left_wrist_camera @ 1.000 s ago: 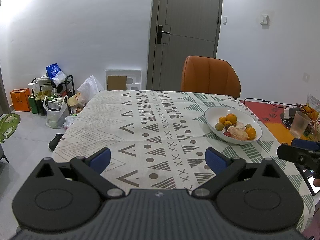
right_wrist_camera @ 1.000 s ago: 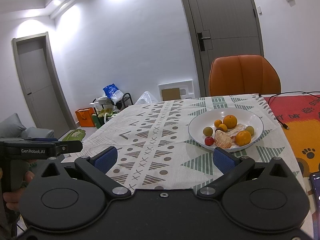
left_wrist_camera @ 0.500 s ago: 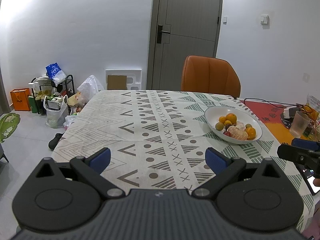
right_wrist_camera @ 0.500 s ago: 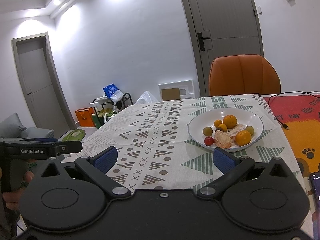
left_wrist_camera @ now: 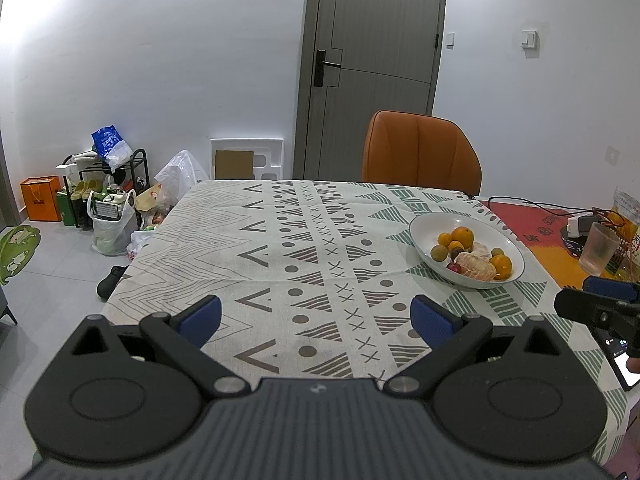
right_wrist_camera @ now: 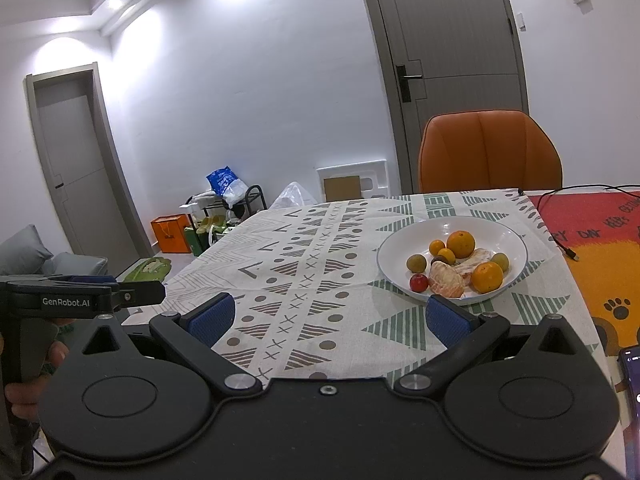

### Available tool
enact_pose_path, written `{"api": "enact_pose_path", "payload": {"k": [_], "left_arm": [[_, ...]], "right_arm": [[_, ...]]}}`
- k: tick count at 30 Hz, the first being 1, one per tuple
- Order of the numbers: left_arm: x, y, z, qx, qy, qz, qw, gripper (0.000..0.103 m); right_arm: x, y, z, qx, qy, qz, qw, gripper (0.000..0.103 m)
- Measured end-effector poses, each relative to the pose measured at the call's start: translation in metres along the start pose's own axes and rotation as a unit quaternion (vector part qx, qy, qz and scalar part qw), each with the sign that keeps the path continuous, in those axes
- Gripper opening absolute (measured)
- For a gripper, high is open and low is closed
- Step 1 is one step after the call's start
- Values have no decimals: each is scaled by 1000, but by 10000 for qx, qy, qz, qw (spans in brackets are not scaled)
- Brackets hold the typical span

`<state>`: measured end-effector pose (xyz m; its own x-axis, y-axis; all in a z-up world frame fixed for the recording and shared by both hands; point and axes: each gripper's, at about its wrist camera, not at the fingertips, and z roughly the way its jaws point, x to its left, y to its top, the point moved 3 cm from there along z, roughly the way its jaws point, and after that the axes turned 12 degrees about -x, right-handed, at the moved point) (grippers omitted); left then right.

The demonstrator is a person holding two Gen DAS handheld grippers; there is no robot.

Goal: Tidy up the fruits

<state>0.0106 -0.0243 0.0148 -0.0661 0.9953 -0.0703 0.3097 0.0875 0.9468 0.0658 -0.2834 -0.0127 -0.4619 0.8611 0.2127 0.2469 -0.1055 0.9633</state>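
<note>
A white bowl (left_wrist_camera: 424, 228) (right_wrist_camera: 400, 240) sits on the patterned tablecloth and holds several fruits: oranges (right_wrist_camera: 461, 244), a peeled citrus (right_wrist_camera: 447, 279), a small red fruit (right_wrist_camera: 419, 282) and greenish round fruits (right_wrist_camera: 416, 263). My left gripper (left_wrist_camera: 316, 316) hovers open over the near edge of the table, well short of the bowl and to its left. My right gripper (right_wrist_camera: 328, 314) is open too, with its right fingertip (right_wrist_camera: 444, 318) just before the bowl's near rim. Neither holds anything.
An orange chair (left_wrist_camera: 420, 152) stands at the far side of the table. A red mat (right_wrist_camera: 592, 232) with cables, a plastic cup (left_wrist_camera: 600, 248) and a phone (right_wrist_camera: 632, 376) lie to the right. Bags and a shoe rack (left_wrist_camera: 108, 196) crowd the floor at left.
</note>
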Motion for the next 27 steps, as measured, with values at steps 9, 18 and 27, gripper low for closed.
{"api": "enact_pose_path", "payload": {"k": [9,18,27], "left_arm": [[1,0,0,-2,-2,-4,10000,100],[1,0,-1,-7,3,-8,10000,100],[1,-1,0,0,-12,6,10000,100]], "right_arm": [[1,0,0,0,5,-13,10000,103],[2,2,2,-8,3,-24,10000,103],[2,1,1,2,-7,-39,10000,103]]}}
